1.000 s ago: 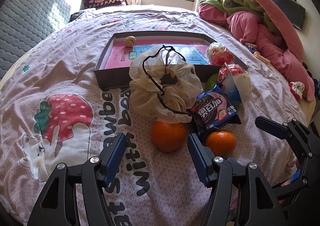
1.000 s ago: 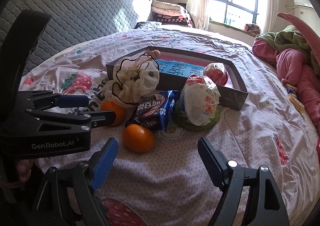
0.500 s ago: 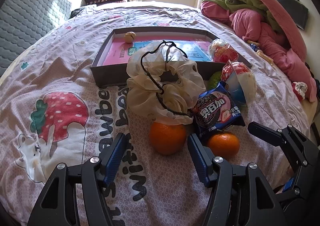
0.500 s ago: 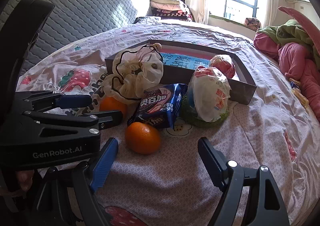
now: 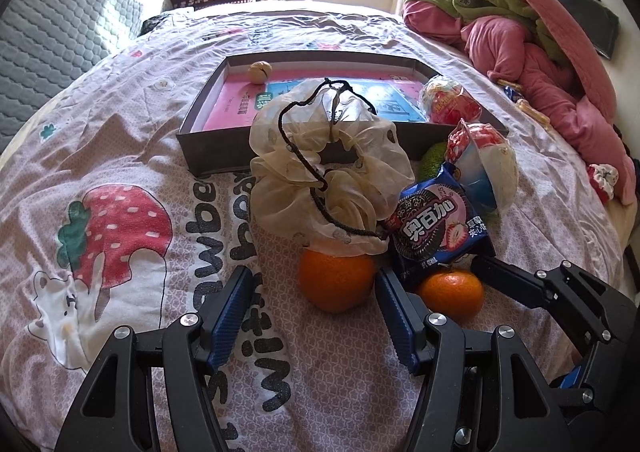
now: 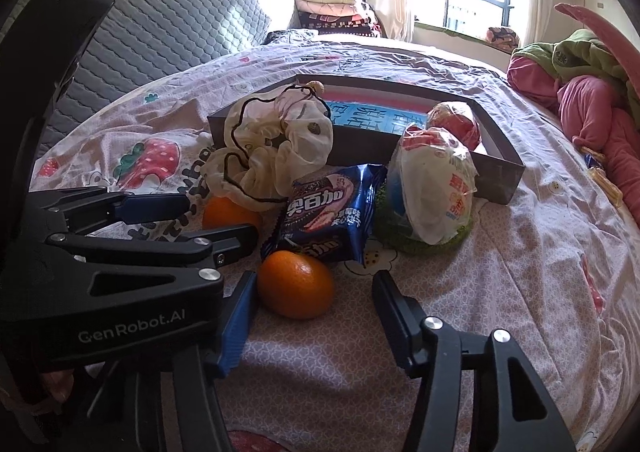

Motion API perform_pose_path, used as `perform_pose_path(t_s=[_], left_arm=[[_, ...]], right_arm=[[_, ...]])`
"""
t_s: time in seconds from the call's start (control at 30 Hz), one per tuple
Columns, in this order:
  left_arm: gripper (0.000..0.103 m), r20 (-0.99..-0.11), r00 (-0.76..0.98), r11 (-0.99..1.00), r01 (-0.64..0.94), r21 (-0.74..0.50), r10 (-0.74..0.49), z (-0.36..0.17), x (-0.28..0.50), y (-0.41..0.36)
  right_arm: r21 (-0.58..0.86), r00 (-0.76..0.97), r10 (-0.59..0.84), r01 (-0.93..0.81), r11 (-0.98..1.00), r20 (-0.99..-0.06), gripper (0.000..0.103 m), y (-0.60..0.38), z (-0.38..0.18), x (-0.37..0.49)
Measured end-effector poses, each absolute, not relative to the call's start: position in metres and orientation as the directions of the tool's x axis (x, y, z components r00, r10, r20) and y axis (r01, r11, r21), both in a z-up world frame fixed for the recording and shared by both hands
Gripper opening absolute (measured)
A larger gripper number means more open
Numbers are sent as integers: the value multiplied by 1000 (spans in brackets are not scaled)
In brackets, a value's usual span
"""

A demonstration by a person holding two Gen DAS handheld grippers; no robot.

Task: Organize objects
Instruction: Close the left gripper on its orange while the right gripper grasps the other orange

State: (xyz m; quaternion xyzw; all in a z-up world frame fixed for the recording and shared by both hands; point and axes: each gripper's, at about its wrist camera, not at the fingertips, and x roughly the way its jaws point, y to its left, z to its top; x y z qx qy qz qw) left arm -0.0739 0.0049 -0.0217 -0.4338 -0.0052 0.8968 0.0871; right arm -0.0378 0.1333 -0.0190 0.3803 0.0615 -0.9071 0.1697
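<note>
Left wrist view: I have my left gripper [image 5: 312,316] spread wide and holding nothing, and the larger orange [image 5: 335,279] sits dead ahead, just past the fingertips and slightly right of centre. Its right flank looks almost against the tip of the right blue pad [image 5: 394,326]; the left pad stands clear of it. The fruit is round, so no long axis matters here, only centring. A cream scrunchie [image 5: 328,176] with a black cord drapes onto the top of this orange, and I judge that a straight close could pinch fabric unless I come in low. Behind the pile lies the open grey box [image 5: 208,156], holding a walnut [image 5: 260,72] and a wrapped red snack [image 5: 450,105]. The blue cookie packet [image 5: 436,228] leans over the smaller orange [image 5: 452,294], which belongs to my other hand.

Right wrist view: I see my right gripper [image 6: 312,316] also gaping and empty, with the smaller orange [image 6: 295,284] close between the tips, hard by the left pad and well apart from the right one. The cookie packet [image 6: 332,208] touches its far side. My left gripper [image 6: 200,224] reaches in from the left towards the larger orange [image 6: 228,212]. Each hand is nearest its own fruit; I judge that the right one needs a nudge leftward before closing.
</note>
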Motion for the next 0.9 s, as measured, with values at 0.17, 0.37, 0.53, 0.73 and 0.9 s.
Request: perform_pose_path(t_s=[0.17,0.37,0.53,0.73,0.9], left_arm=[[65,-779,-604,-984,-148,-98,168,-24,-77,5],[65,-784,-599,-985,-140,-98,163,-27,-80,8],[55,-785,-601,-986,-144,-81,152,-27,-82,12],[40,-795,-582,-981,-176,-86,174,-28,-81,19],[40,-794,-576,-977,-186,-102,192,-26,-80,21]], right_arm=[[20,-649,-284,382,-924,-706,43,130,-19,-36],[53,-634,-313,394,-917,-707,38,132,-19,-37],[63,-628,-323,400,-914,-707,38,134,-19,-37],[68,-624,-329,404,-912,-709,37,139,-18,-37],[69,-626,-330,403,-913,-706,37,143,-16,-36]])
